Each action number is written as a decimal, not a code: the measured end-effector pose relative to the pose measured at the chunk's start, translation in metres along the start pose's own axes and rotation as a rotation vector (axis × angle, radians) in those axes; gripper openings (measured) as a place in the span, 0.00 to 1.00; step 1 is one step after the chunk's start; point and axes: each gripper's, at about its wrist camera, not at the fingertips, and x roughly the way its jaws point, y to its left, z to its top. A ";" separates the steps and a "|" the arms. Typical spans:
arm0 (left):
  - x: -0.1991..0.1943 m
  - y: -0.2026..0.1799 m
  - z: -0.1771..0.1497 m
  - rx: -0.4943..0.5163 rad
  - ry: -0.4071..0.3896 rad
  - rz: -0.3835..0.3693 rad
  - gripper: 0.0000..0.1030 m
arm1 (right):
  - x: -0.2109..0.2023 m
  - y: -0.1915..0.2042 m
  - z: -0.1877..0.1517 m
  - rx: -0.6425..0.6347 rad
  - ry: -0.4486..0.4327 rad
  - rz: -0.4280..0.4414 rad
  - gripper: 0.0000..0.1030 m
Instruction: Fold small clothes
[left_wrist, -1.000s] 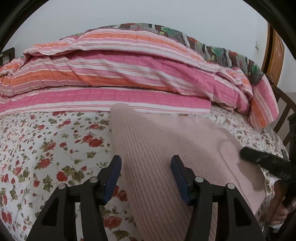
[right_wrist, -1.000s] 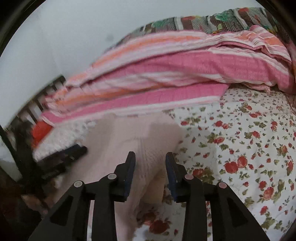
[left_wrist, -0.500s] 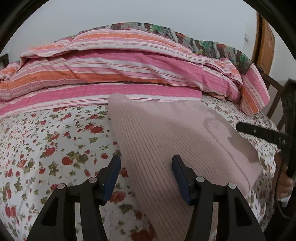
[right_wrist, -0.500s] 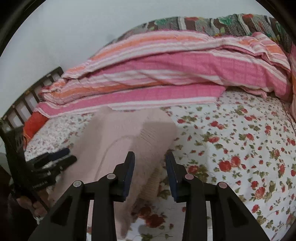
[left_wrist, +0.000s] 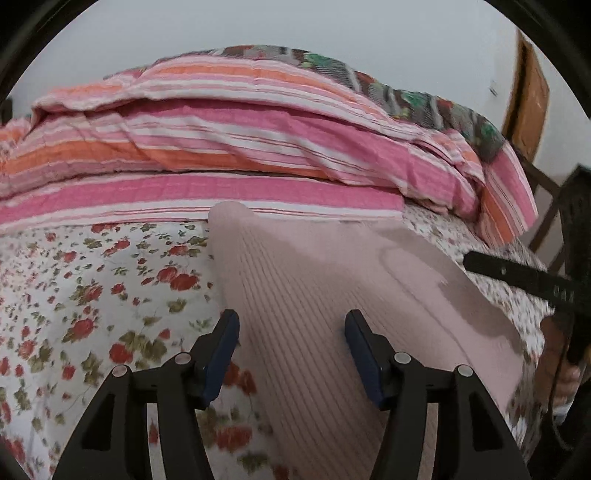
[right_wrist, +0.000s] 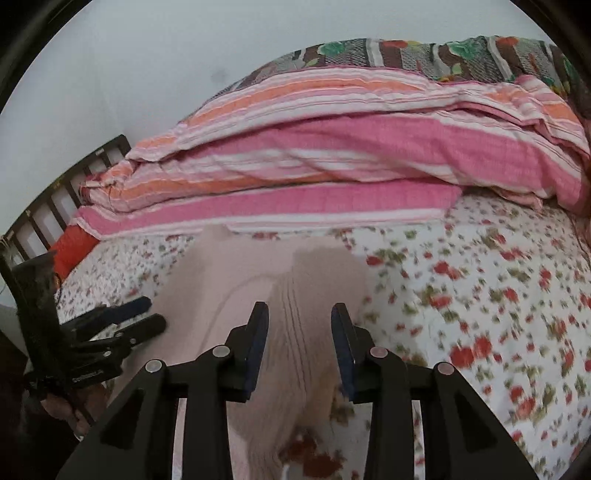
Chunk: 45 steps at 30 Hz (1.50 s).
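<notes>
A pale pink ribbed knit garment (left_wrist: 332, 288) lies flat on the flowered bedsheet (left_wrist: 92, 295). My left gripper (left_wrist: 290, 334) is open, its jaws wide apart over the garment's near left part, holding nothing. In the right wrist view the garment (right_wrist: 236, 280) lies ahead, and my right gripper (right_wrist: 299, 325) is open over its near right edge, holding nothing. The right gripper also shows at the right edge of the left wrist view (left_wrist: 517, 273). The left gripper shows at the left of the right wrist view (right_wrist: 125, 321).
A folded pink and orange striped quilt (left_wrist: 221, 155) is stacked along the back of the bed, just behind the garment. A dark patterned blanket (right_wrist: 443, 51) lies on top of it. A dark slatted bed frame (right_wrist: 55, 206) runs along the left. A wooden door (left_wrist: 528, 107) stands far right.
Both grippers stay open. The views have shifted slightly and the garment lies flatter and more spread on the sheet than a second ago.
</notes>
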 end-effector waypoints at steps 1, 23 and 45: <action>0.004 0.003 0.003 -0.015 0.000 0.001 0.56 | 0.005 0.000 0.004 -0.004 0.005 -0.005 0.34; 0.039 0.035 0.020 -0.184 -0.001 0.069 0.19 | 0.028 -0.010 0.004 -0.027 0.022 -0.024 0.33; 0.019 0.015 0.009 -0.078 -0.018 0.097 0.55 | 0.023 0.003 -0.012 -0.034 0.045 -0.105 0.35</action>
